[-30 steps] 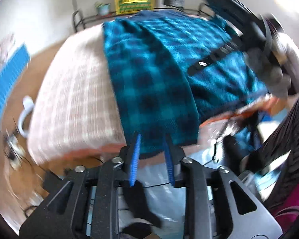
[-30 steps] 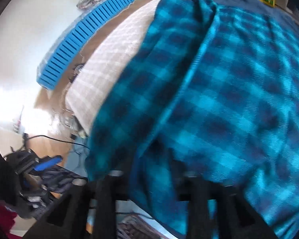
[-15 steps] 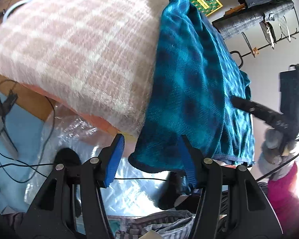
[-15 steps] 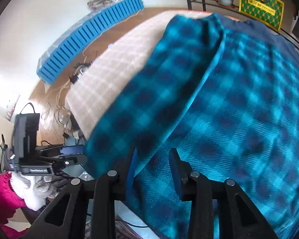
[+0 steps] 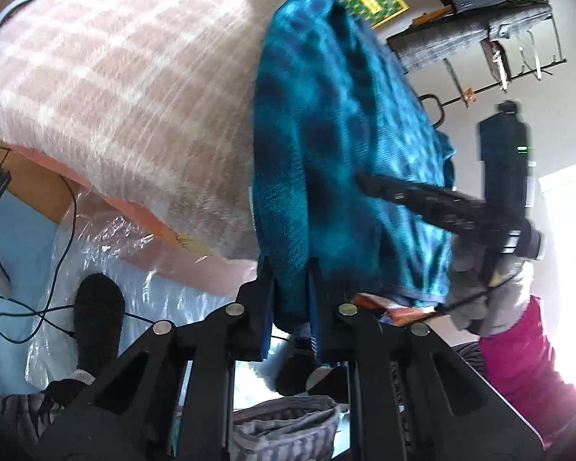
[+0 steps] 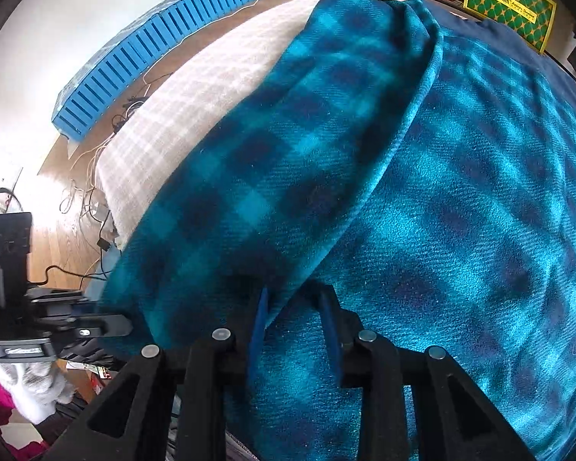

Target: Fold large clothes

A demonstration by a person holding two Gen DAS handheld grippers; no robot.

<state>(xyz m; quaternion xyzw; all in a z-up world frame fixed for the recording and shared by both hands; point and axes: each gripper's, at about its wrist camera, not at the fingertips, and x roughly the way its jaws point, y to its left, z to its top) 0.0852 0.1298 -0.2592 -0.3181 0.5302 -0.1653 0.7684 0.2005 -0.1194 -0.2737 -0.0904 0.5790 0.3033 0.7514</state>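
Teal plaid fleece garment [image 6: 422, 199] spread on bed over pink checked blanket [image 5: 115, 88], long axis running from near edge toward far yellow-green box [image 6: 508, 0]. Near hem hanging off bed edge. Left claw [image 5: 292, 288] just closed, clamped on hem corner. Right claw [image 6: 295, 322] closing, fold edge between blue pads; grip cannot tell.

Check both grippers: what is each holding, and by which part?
The left gripper has just closed on the teal plaid fleece garment at its hanging lower corner. The right gripper straddles a fold edge; a firm grip cannot be told.
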